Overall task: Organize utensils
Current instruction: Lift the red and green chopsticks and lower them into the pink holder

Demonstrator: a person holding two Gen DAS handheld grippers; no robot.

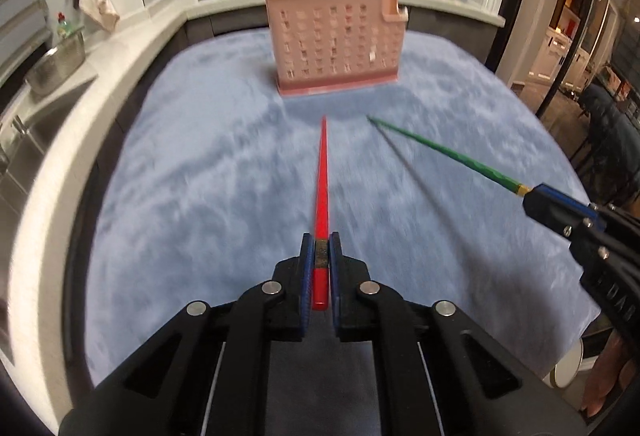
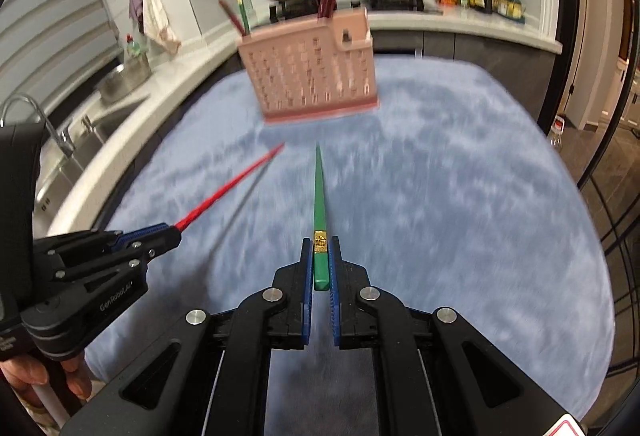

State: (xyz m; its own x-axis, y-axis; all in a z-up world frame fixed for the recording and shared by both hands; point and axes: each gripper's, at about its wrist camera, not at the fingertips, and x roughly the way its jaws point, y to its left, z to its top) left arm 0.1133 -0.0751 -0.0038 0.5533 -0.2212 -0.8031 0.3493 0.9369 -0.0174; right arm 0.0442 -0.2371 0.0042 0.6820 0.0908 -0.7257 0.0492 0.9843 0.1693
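Jaws of my left gripper point(image 1: 320, 250) clamp a red chopstick point(image 1: 322, 172). Right gripper point(image 2: 320, 252) jaws clamp a green chopstick point(image 2: 320, 192). Both tips point toward the pink utensil holder point(image 1: 336, 40).

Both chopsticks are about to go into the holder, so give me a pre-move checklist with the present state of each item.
1. Left gripper shut on the red chopstick: ok.
2. Right gripper shut on the green chopstick: ok.
3. Both chopsticks point tip-first toward the pink holder: ok.
4. Chopstick tips apart from each other, not crossing: ok.
5. Holder upright on the blue cloth: ok.
6. Free room in the holder's slots, which already hold chopsticks at both ends: cannot tell, the top openings are not visible.
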